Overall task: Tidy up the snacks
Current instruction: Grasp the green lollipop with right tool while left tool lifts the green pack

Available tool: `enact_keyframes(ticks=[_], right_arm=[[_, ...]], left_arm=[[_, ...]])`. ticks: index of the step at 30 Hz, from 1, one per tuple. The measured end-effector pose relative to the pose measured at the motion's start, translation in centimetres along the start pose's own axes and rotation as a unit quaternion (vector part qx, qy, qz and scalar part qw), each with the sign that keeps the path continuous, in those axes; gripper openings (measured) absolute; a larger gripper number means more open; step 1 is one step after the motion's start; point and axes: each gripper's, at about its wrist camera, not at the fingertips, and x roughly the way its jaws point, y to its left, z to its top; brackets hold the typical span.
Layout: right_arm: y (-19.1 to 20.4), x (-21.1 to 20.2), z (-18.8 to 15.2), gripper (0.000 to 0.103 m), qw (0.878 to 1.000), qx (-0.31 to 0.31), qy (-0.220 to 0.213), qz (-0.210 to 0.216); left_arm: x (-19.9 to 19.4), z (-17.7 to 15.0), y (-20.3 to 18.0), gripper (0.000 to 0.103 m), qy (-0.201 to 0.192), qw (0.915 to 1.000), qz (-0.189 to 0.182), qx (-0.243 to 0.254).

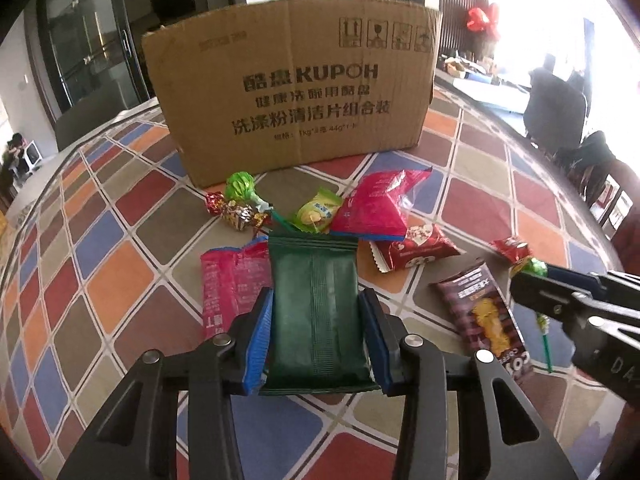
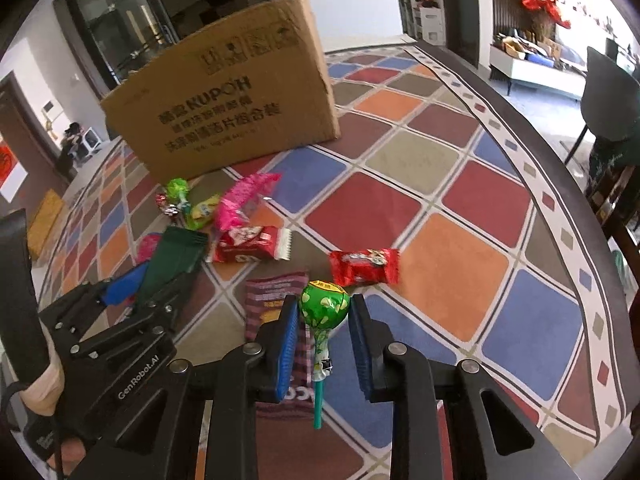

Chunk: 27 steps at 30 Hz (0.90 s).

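Glossy diamond-checked tablecloth (image 1: 120, 280); ribbed left tool (image 1: 316, 316) pinches crinkly green packet (image 1: 316, 304).

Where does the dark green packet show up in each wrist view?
Left wrist: green packet bottom centre, between the left gripper's fingers.
Right wrist: green packet at left, in the left gripper.
Shared landmark: the cardboard box behind the snacks.

My green packet (image 1: 314, 304) hides part of the pink packet (image 1: 232, 284) beneath it. The coffee sachet (image 2: 276, 300) lies half hidden under my lollipop (image 2: 325, 303), and the small print on the cardboard box (image 2: 224, 116) blurs.
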Motion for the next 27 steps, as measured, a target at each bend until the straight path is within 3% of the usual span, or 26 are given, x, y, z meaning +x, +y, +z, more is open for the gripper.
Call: enact_keyframes(ticks=[15, 27], right_arm=[[1.8, -1.5, 0.8, 0.027, 0.999, -0.030, -0.023, 0.024], [3.5, -4.0, 3.8, 0.027, 0.995, -0.058, -0.072, 0.037]], left_arm=[[-3.9, 1.3, 0.9, 0.042, -0.033, 0.9988, -0.024, -0.027], [-8.5, 4.4, 2.8, 0.042, -0.103, 0.9940, -0.012, -0.035]])
